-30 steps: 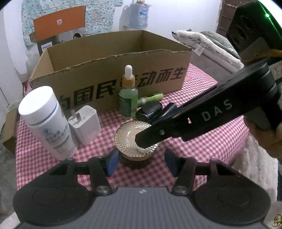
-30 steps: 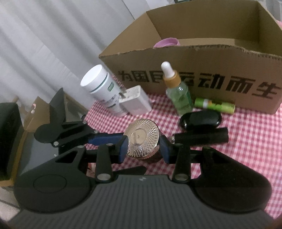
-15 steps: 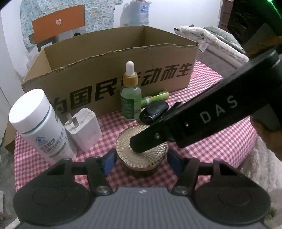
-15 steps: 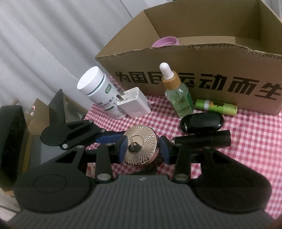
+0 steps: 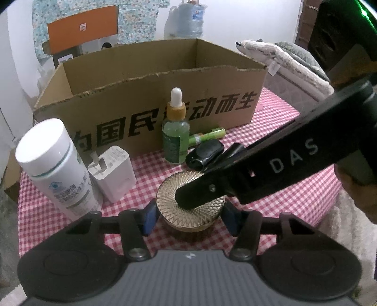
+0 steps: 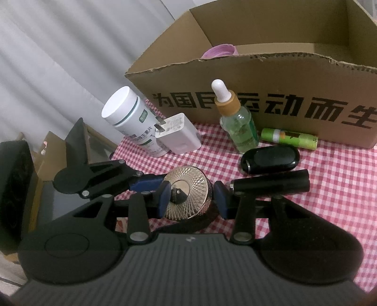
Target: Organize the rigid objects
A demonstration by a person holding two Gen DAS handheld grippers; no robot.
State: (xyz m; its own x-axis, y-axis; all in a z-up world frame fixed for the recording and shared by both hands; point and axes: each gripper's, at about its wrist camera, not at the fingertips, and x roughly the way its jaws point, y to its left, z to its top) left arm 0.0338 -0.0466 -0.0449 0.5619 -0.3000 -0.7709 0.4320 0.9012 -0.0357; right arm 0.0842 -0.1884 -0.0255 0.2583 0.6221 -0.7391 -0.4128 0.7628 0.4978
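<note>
A red-and-white checked tablecloth (image 5: 278, 113) is spread over the work surface. Behind its far edge, a clear blue-tinted plastic water jug (image 5: 189, 20) is seen against the wall, with a floral patterned cloth (image 5: 141, 18) and an orange-and-white printed carton (image 5: 82, 33) nearby. Folded white and grey bedding (image 5: 289, 61) is stacked off its far right corner. A grey pleated curtain (image 6: 59, 58) is hung beyond its left side.

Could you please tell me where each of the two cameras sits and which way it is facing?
Left wrist: on the left hand-held gripper, facing the cardboard box; its blue fingers flank the gold-lidded jar, and the right gripper's arm crosses above.
Right wrist: on the right hand-held gripper, facing the box obliquely; its fingers also flank the jar.
Shared: jar, dropper bottle, box.
</note>
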